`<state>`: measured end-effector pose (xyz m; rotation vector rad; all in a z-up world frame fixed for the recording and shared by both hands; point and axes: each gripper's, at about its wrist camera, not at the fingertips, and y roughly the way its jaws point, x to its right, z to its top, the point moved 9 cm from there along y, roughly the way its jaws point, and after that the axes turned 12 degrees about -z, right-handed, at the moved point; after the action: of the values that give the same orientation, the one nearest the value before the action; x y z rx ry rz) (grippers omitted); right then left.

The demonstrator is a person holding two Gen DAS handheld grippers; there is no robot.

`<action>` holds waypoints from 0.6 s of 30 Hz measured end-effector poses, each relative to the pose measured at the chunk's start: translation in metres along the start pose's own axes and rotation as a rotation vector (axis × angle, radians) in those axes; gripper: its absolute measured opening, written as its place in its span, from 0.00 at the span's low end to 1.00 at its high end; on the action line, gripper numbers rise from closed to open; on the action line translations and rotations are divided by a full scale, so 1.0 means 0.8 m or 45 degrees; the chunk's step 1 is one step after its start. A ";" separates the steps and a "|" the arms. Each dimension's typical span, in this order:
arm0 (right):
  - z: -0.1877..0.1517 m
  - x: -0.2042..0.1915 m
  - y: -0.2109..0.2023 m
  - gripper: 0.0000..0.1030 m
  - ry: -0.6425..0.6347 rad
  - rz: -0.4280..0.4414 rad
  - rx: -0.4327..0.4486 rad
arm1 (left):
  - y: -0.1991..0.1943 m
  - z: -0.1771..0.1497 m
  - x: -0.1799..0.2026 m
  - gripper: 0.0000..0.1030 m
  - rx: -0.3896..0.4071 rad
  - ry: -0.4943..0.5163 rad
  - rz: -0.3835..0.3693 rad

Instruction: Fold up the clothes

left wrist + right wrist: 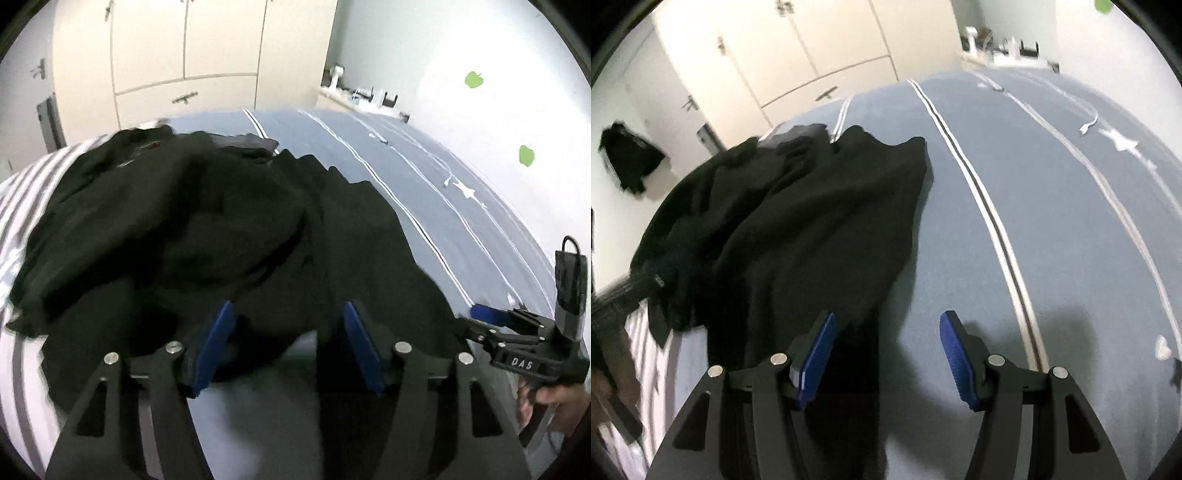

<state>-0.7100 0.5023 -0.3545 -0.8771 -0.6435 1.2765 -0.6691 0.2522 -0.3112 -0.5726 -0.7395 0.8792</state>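
Blue striped bedsheet [1052, 221] lay bare to the garment's right: ample room. Black garment [184, 229] sat rumpled on the bed's left part; looked soft, light, limp, best pinched at its near hem. Left gripper [288, 343] and right gripper [888, 354] stood wide, holding nothing.

Cream wardrobe doors [184, 48] stand behind a blue striped bed [1052, 229], beside a white wall [498, 55].

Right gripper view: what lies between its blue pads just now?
Mostly bare blue bedsheet. The black garment reaches only the left pad; nothing is gripped by the right gripper.
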 end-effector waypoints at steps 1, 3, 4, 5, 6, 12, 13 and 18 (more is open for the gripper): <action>-0.019 0.003 -0.011 0.53 -0.008 -0.004 -0.002 | -0.017 -0.016 -0.002 0.59 0.008 -0.008 0.005; -0.062 0.008 -0.035 0.53 -0.009 -0.004 -0.016 | -0.048 -0.070 -0.009 0.59 -0.033 -0.083 0.002; -0.083 0.011 -0.047 0.53 -0.009 -0.003 -0.022 | -0.062 -0.096 -0.012 0.59 -0.054 -0.127 0.007; -0.106 0.013 -0.059 0.53 -0.008 -0.001 -0.035 | -0.074 -0.121 -0.015 0.59 -0.071 -0.170 0.018; -0.130 0.015 -0.071 0.53 -0.006 0.002 -0.051 | -0.089 -0.149 -0.014 0.59 -0.095 -0.214 0.029; -0.275 0.019 -0.141 0.54 -0.029 0.027 -0.229 | -0.184 -0.321 0.007 0.59 -0.261 -0.419 0.105; -0.297 0.018 -0.151 0.54 -0.037 0.040 -0.263 | -0.200 -0.345 0.012 0.59 -0.286 -0.441 0.117; -0.390 0.008 -0.201 0.54 -0.091 0.091 -0.376 | -0.264 -0.435 0.045 0.59 -0.355 -0.490 0.173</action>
<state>-0.3663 0.4379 -0.3862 -1.1077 -0.8793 1.3011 -0.2851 0.1219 -0.3646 -0.7153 -1.1958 1.0349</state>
